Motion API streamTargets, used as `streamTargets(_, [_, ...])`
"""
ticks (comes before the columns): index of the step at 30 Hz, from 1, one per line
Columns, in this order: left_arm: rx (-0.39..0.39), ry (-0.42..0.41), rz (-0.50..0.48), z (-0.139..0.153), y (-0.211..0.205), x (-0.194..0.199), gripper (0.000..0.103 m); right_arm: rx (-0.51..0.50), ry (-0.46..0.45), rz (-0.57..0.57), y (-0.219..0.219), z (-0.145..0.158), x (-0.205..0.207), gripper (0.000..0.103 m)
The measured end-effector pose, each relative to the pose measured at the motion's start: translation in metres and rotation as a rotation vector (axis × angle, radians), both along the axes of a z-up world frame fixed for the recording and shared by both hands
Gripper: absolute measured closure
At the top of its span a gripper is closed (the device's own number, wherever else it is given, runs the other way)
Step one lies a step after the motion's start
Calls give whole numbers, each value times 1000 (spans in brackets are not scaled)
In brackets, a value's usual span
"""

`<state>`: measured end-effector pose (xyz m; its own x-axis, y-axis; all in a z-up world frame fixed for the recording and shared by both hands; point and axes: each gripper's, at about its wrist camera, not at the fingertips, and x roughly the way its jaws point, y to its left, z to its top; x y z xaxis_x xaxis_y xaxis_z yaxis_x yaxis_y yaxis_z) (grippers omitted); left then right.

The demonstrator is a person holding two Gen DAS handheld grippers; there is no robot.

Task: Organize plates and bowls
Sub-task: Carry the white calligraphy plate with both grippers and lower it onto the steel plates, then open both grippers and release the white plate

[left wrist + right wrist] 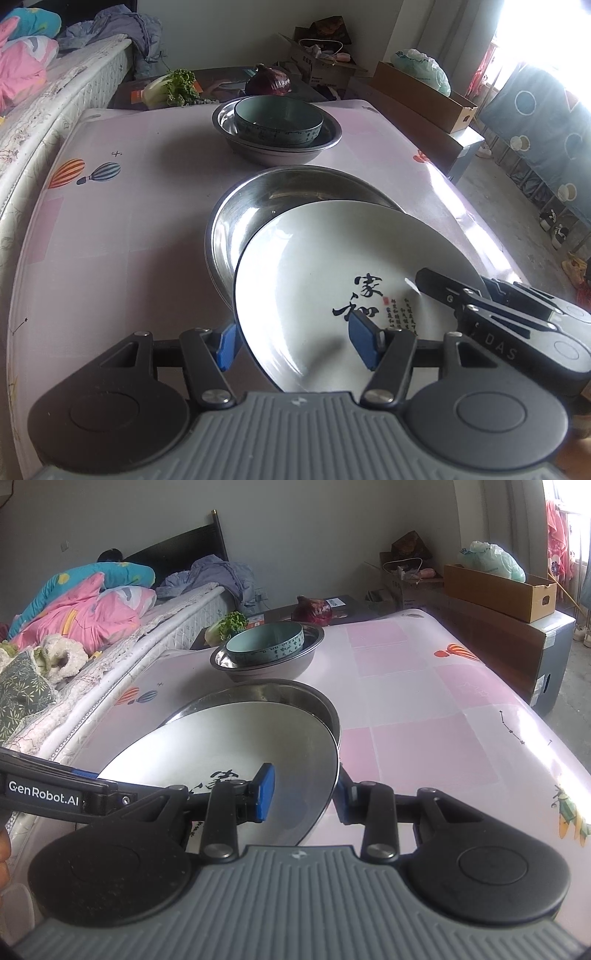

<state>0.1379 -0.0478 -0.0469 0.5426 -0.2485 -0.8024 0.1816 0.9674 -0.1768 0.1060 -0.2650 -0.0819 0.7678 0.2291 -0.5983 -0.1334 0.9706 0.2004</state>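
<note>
A white plate with black calligraphy (325, 280) is tilted over a steel basin (266, 199) on the pink tablecloth. My left gripper (295, 341) straddles the plate's near left rim, one blue pad outside, one on the face, with a visible gap. My right gripper (304, 795) straddles the plate's right rim (258, 738) the same way. The steel basin also shows in the right wrist view (295, 696). Farther back a teal bowl (277, 120) sits inside a second steel basin (280, 147).
A bed (55, 85) with bedding runs along the table's left side. A red cabbage (267, 81) and leafy greens (173, 88) lie behind the table. Cardboard boxes (424, 96) stand at the back right. The floor drops off to the right.
</note>
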Motion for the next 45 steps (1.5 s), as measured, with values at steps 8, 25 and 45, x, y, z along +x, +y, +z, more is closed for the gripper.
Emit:
streamTargets(8, [-21,18,24,0,10,20,41,1,32,-2,5,1,27,70])
streamTargets(25, [-33,-32,6,8,13,19,41,12,18,-13,4,6,44,71])
streamTargets(45, [55,-45,24,20,11,2,21,-8,-4,-8,9,23,16,38])
